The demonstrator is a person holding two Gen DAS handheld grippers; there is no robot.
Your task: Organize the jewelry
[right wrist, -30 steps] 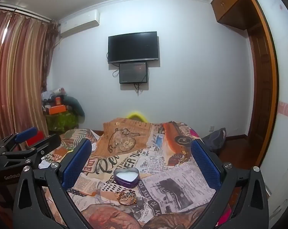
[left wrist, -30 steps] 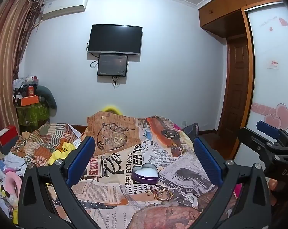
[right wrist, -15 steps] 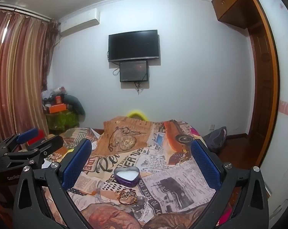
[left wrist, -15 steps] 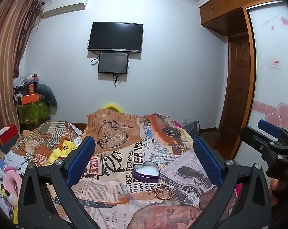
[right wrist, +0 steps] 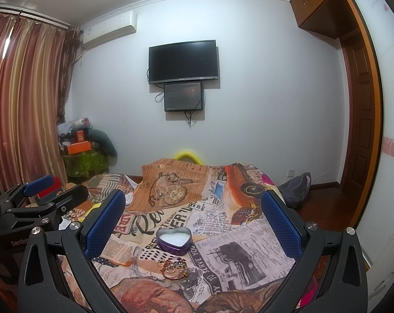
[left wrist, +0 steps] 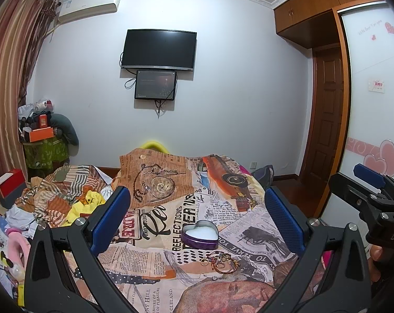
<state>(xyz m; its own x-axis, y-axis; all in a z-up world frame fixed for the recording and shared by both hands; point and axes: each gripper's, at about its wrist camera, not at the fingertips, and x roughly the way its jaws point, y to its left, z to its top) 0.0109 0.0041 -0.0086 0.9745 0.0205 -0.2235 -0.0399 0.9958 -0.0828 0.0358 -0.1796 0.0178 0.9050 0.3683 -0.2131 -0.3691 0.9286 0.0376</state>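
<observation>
A purple heart-shaped tin [left wrist: 200, 234] with a white lining lies open on the newspaper-print bedspread [left wrist: 238, 237]; it also shows in the right wrist view [right wrist: 174, 240]. A small heap of gold rings and a bracelet [left wrist: 219, 258] lies just in front of it, also seen in the right wrist view [right wrist: 174, 267]. My left gripper [left wrist: 197, 219] is open and empty, above and behind the tin. My right gripper [right wrist: 193, 220] is open and empty, likewise over the tin. Each gripper shows at the other view's edge.
Crumpled clothes and a yellow toy [left wrist: 84, 203] lie at the bed's left. A red box [left wrist: 10, 185] and a cluttered green stand [left wrist: 44, 148] are by the curtains. A dark bag [right wrist: 296, 187] lies on the floor right of the bed, near the wardrobe [left wrist: 374, 120].
Both views have tilted slightly down, so the tin and jewellery sit a little lower and nearer. Both grippers stay open.
</observation>
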